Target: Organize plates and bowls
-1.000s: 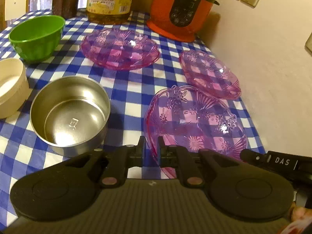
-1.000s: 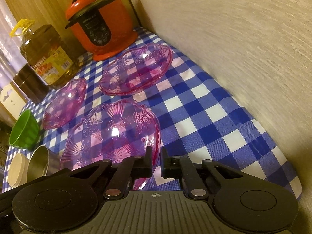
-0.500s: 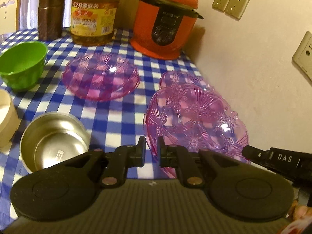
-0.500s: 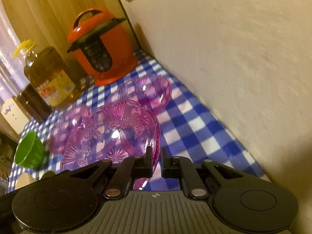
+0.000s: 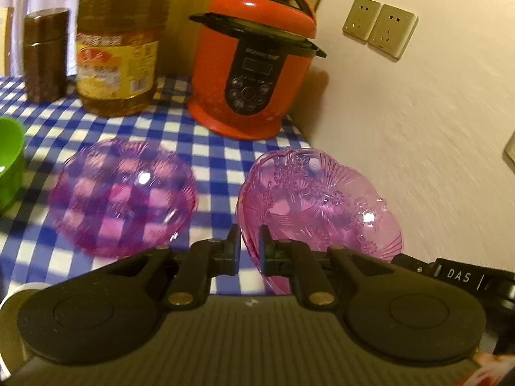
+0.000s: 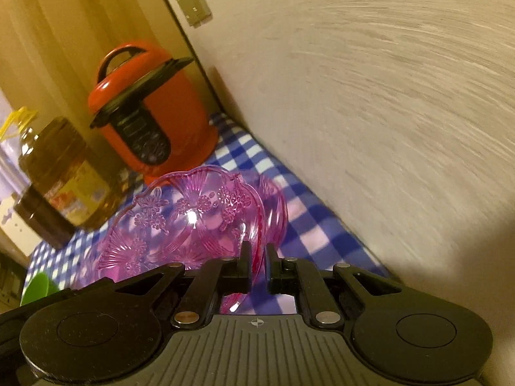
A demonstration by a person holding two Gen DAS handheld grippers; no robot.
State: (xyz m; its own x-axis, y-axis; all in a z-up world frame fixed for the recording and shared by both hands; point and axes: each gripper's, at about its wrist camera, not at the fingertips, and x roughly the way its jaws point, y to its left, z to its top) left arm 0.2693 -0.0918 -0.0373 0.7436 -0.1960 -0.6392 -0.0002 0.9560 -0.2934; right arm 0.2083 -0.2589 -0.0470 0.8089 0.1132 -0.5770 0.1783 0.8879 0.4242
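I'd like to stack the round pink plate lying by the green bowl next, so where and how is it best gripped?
Grip the round pink plate by its thin raised rim on the near edge, approaching low from the front with one finger above the rim and one below. It lies flat, wide and shallow, so only the rim fits between the jaws; the oil bottle crowds the far side.

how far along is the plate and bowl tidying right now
Early, it seems: no finished stack shows. In hand: both the left gripper and the right gripper are shut on the rim of one pink patterned plate, held above another pink plate near the wall. Left: the round pink plate and the green bowl sit loose on the checked cloth.
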